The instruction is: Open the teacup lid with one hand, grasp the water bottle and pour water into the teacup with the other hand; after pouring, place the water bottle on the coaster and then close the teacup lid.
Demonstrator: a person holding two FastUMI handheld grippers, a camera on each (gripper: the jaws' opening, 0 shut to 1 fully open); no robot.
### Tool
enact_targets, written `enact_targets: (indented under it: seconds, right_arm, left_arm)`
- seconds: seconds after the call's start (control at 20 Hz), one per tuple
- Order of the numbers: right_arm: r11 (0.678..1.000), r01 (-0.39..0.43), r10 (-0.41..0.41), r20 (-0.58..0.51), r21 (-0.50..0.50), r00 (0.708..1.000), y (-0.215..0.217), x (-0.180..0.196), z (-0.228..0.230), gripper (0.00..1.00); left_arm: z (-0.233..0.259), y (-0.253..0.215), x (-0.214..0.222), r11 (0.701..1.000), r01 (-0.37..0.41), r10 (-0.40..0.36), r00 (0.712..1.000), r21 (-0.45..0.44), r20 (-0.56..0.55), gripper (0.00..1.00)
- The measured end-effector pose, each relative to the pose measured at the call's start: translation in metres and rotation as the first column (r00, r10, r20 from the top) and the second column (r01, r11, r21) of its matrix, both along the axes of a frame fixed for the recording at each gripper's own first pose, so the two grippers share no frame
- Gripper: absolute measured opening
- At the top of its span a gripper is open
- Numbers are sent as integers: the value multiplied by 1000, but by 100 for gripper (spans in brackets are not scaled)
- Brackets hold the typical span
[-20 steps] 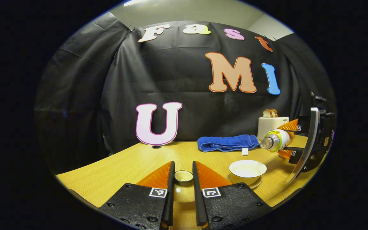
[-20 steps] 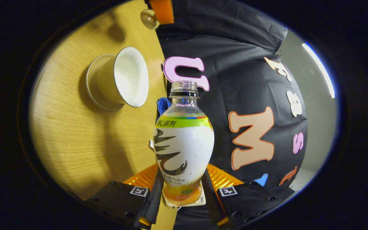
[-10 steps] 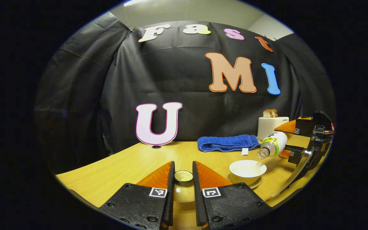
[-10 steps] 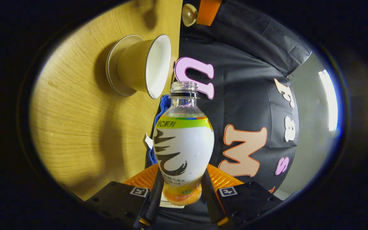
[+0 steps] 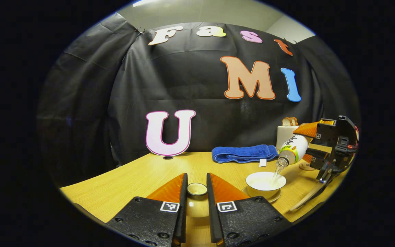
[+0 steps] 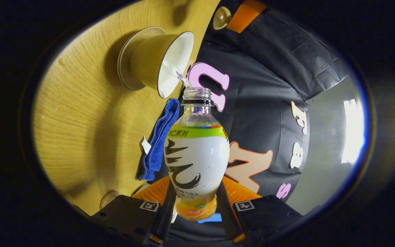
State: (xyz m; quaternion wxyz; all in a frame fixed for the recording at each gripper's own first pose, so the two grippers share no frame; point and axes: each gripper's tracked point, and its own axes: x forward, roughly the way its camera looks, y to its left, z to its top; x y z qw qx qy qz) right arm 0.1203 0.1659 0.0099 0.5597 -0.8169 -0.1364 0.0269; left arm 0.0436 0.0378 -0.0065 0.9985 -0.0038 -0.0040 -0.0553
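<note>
My left gripper [image 5: 196, 183] is shut on the teacup lid [image 5: 197, 189], holding it off to the left of the cup. The open white teacup [image 5: 265, 181] stands on its saucer [image 5: 275, 198]. My right gripper [image 6: 194, 193] is shut on the uncapped water bottle [image 6: 196, 161], tipped mouth-down over the teacup [image 6: 156, 60]. A thin stream of water [image 6: 181, 78] runs from the bottle's mouth into the cup. In the left gripper view the bottle [image 5: 291, 150] slants down from the right gripper [image 5: 304, 145], just above the cup's right rim. The round coaster [image 5: 307, 167] lies behind the cup, under the gripper.
A folded blue towel [image 5: 243, 153] lies along the back of the wooden table [image 5: 142, 178]. A white toaster [image 5: 285, 135] with bread slices stands at the back right. The table's front edge runs close below the saucer.
The right gripper has tilted the bottle further mouth-down and brought it nearer the cup; water now flows into the teacup. The left gripper and lid have stayed still.
</note>
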Motion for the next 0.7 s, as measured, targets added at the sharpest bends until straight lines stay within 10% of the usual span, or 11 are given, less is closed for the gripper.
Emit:
enact_targets:
  seconds: [0.7]
  right_arm:
    - [989, -41, 59, 128, -139, 990, 13, -7, 10, 64]
  left_arm:
    - [0, 0, 0, 1000, 0, 0, 1000, -1, -1, 24]
